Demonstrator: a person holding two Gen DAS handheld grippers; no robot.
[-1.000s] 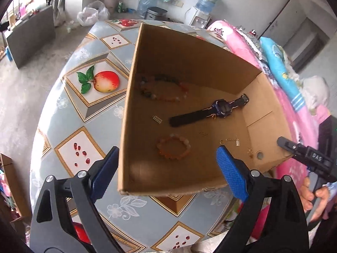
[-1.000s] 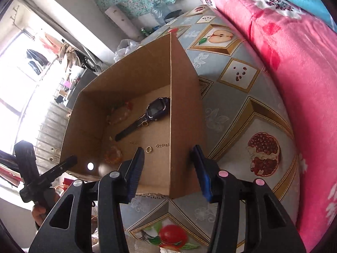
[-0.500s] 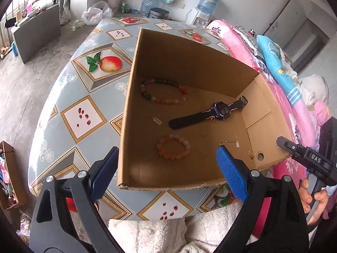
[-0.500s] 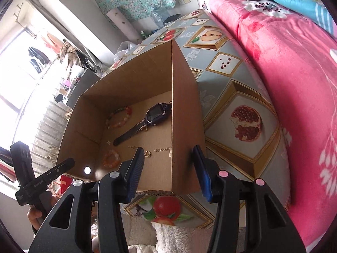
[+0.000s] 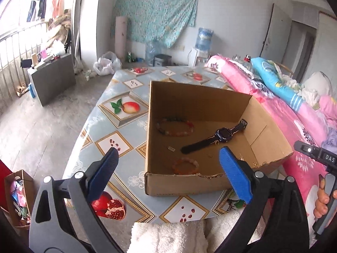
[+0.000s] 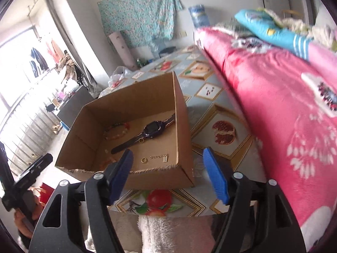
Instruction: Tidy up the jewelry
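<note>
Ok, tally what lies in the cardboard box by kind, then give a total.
Beaded bracelets: 2, one multicoloured, one orange
Watch: 1
Gold rings: 2, one by the watch, one near the front
Gold chain with charm: 1
Small loose charm: 1
Total: 7

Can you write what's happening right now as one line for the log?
left claw: opening, empty | right claw: opening, empty | box: holds watch, bracelets, small gold bits

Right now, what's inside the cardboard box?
Inside the cardboard box: a dark watch, two bead bracelets, a gold ring, a short chain and small charms. The front wall hides the nearest floor strip.
</note>
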